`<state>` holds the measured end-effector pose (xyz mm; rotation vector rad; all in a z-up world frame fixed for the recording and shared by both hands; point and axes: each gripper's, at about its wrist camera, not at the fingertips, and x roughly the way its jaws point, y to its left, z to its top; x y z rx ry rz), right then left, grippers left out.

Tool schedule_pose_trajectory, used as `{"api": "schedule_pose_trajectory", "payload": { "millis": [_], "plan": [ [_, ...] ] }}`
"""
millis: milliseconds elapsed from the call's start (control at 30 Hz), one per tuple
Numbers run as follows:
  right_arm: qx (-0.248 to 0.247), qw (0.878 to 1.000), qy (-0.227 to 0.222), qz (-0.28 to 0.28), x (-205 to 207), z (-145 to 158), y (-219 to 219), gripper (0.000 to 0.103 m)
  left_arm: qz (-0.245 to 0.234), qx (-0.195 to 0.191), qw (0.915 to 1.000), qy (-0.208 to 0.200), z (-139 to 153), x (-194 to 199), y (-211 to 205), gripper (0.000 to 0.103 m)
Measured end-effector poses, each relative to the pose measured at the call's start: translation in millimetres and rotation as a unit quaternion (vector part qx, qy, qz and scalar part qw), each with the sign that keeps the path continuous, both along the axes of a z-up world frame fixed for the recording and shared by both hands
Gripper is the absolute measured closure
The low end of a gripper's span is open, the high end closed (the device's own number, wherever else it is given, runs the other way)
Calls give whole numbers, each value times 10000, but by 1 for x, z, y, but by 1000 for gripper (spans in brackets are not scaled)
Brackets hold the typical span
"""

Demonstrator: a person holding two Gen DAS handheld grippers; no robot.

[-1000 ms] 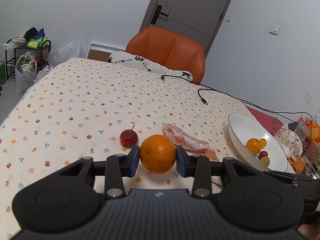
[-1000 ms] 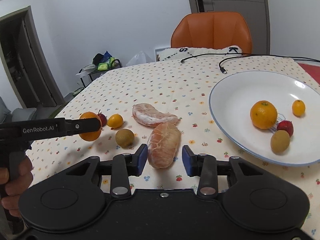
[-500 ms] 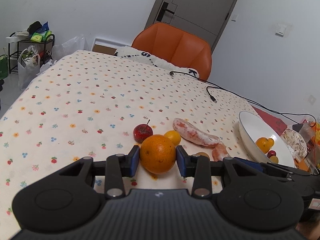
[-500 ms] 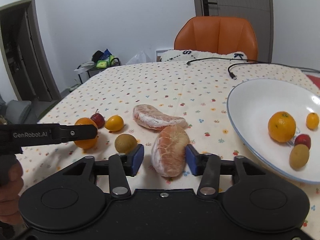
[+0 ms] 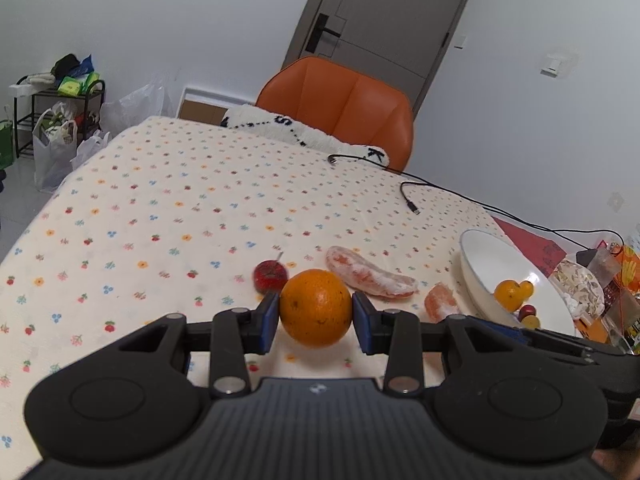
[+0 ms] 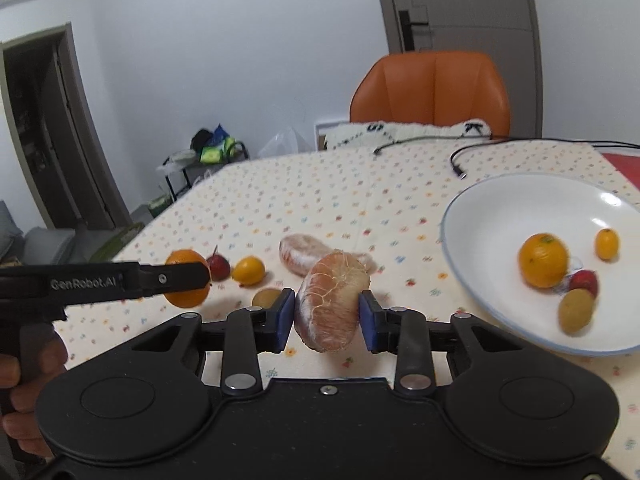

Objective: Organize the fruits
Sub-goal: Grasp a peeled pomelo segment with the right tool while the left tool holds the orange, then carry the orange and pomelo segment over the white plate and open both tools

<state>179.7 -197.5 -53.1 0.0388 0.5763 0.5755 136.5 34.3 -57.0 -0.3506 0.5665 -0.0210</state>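
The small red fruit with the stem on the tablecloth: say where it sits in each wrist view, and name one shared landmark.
Left wrist view: small red fruit at centre, just behind and left of the held orange.
Right wrist view: it lies left of centre, beside that orange.
Shared landmark: the orange chair.

Both cams sit low behind their own jaws, close over the tabletop [image 5: 168,200], facing the orange chair [image 6: 432,88]. Left cam looks from the left w/ the white plate [image 5: 480,256] far right; right cam has it close. Shared: plate, chair, loose fruit.
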Motion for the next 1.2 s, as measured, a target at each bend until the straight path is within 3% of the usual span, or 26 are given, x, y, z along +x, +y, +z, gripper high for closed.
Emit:
{"api": "schedule_pose_trajectory", "payload": {
  "millis": [367,1200],
  "plan": [
    [304,9988,-174,-342,-8,16,-47,70,-350,159,9992,-138,15,5,-45,65],
    [572,9910,-293,-1176,1,17,-137,70,-1001,435,9939,-178,22,36,-130,65]
  ]
}}
